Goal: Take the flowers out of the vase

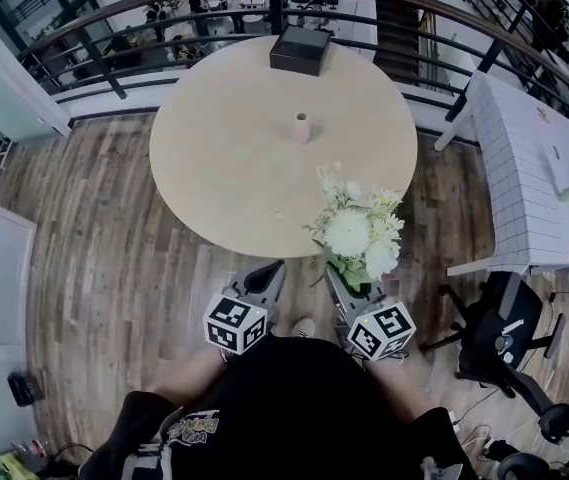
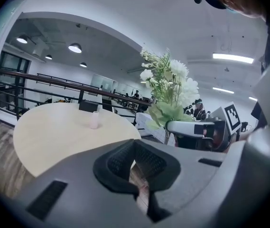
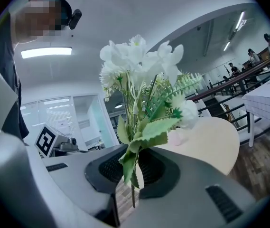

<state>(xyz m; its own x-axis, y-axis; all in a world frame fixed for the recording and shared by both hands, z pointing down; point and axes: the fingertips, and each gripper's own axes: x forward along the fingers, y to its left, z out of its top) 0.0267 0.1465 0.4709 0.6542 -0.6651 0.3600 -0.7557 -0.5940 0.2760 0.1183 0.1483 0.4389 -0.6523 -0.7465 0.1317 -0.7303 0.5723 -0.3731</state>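
I have the flowers (image 1: 359, 230) out of the vase (image 1: 302, 127), low and right of centre in the head view, over the near rim of the round desk (image 1: 214, 168), their stems pinched in my right claw (image 1: 337, 280). The small vase stands upright near the middle of the desk, well apart from them. My left claw (image 1: 272, 271), just left of the right one above the wooden floor (image 1: 94, 228), is closed with nothing in it.
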